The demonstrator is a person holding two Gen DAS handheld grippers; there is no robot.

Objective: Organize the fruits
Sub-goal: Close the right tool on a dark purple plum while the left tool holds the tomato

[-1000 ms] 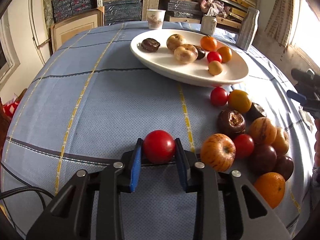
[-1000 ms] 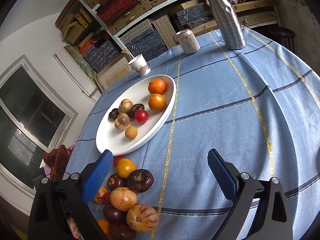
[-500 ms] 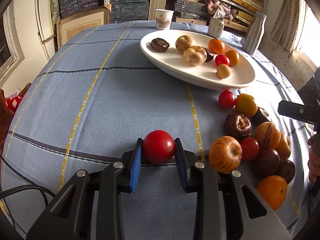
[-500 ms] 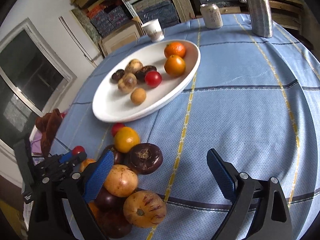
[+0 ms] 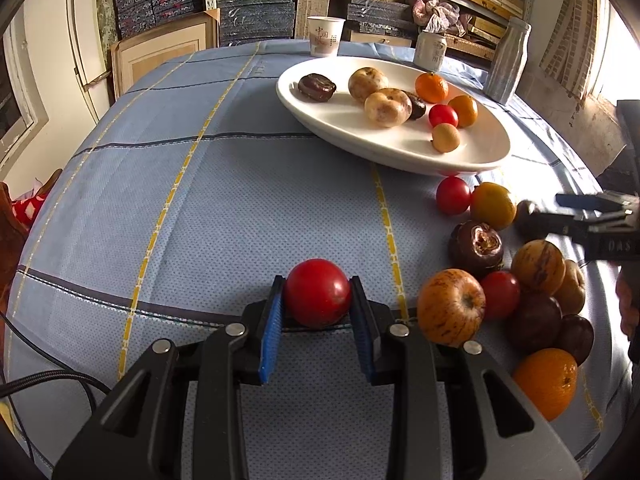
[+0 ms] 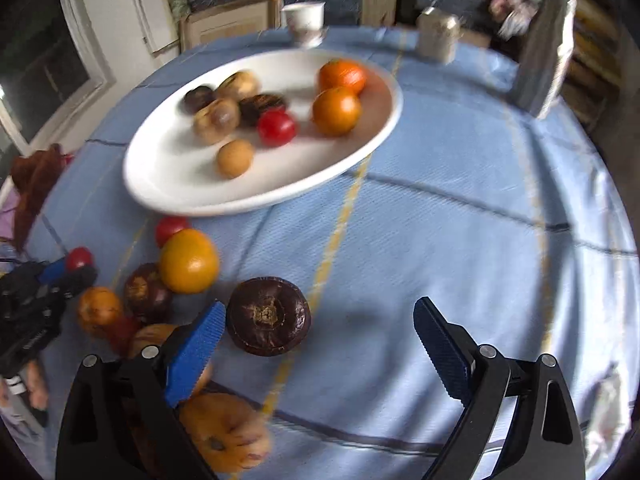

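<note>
We are gripping a red tomato point(image 5: 318, 293) in the left gripper point(image 5: 318, 312), pads pressing its sides, low over the tablecloth point(image 5: 208, 208). Next it needs carrying to the white plate point(image 5: 476, 160), which is holding oranges, brown fruits and a tomato. The right gripper point(image 6: 316, 344) is hanging wide open and empty by a dark fruit point(image 6: 268, 316).

Your right gripper point(image 6: 316, 344) swings toward fruit pile, rolls level, jaws wide. Dark brown fruit point(image 6: 268, 316) now sits between its pads, beside left one. In left wrist view, right gripper point(image 5: 576, 208) reaches over pile.
</note>
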